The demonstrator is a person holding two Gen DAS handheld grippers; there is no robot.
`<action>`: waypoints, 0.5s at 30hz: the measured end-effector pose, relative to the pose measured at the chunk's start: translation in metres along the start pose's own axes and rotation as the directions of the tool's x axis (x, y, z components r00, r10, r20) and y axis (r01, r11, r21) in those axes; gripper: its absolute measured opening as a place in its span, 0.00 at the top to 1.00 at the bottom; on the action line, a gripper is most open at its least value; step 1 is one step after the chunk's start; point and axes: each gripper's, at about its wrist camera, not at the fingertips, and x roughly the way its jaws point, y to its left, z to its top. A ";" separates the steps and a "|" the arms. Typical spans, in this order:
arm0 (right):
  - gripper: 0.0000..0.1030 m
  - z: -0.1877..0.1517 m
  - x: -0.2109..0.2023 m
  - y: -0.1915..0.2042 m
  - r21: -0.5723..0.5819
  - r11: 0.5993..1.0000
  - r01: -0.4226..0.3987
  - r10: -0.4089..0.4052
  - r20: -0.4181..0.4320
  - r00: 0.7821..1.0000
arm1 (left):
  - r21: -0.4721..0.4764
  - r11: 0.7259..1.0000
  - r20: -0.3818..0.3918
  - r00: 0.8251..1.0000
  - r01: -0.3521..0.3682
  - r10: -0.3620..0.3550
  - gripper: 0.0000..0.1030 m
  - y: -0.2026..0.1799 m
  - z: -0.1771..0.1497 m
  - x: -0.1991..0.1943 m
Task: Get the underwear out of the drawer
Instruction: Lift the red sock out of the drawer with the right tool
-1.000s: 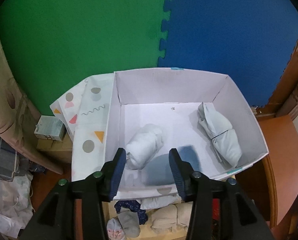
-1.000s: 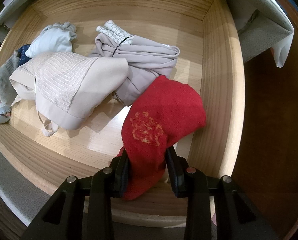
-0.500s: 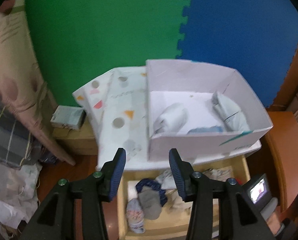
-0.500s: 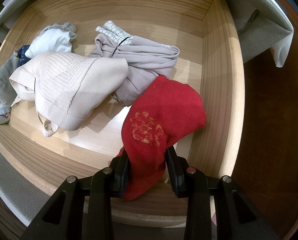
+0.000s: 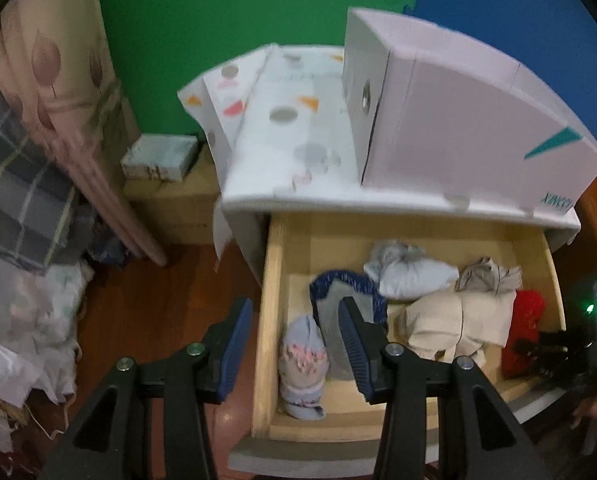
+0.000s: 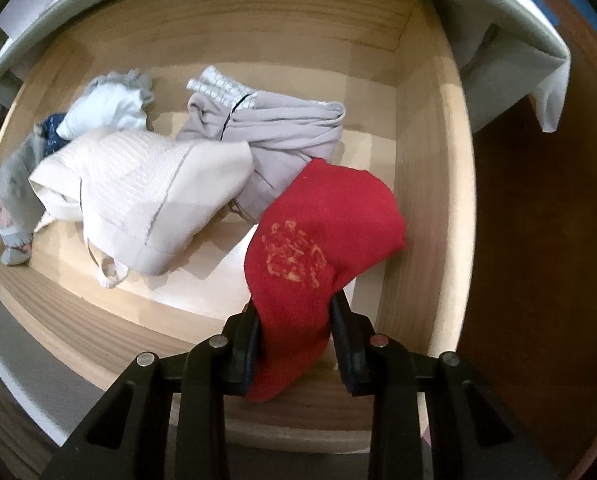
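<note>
The wooden drawer (image 5: 270,280) (image 6: 430,160) stands pulled out and holds several garments. My right gripper (image 6: 296,332) is shut on a red garment (image 6: 322,232) at the drawer's front right corner; the same red garment (image 5: 524,324) shows in the left wrist view. A cream garment (image 6: 146,196) (image 5: 450,320), a grey folded one (image 6: 282,136), a pale blue one (image 6: 106,108) (image 5: 414,276) and a navy one (image 5: 362,284) lie in the drawer. My left gripper (image 5: 294,344) is open and empty, above the drawer's left front edge.
A white box (image 5: 458,120) stands on the patterned cabinet top (image 5: 290,120) above the drawer. Green and blue foam mats (image 5: 218,8) cover the wall behind. Bedding and cloth (image 5: 26,200) pile at the left on the brown floor (image 5: 146,304). A small carton (image 5: 160,158) sits beside the cabinet.
My left gripper has drawn back and down from above the white box to over the open drawer's left front. My right gripper has stayed shut on the red garment, lifted slightly.
</note>
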 end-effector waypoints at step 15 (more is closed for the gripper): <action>0.74 -0.003 -0.056 -0.026 0.036 0.999 -0.017 0.012 0.114 0.993 | -0.028 0.997 -0.042 0.996 0.077 -0.078 0.55 0.003 -0.041 0.040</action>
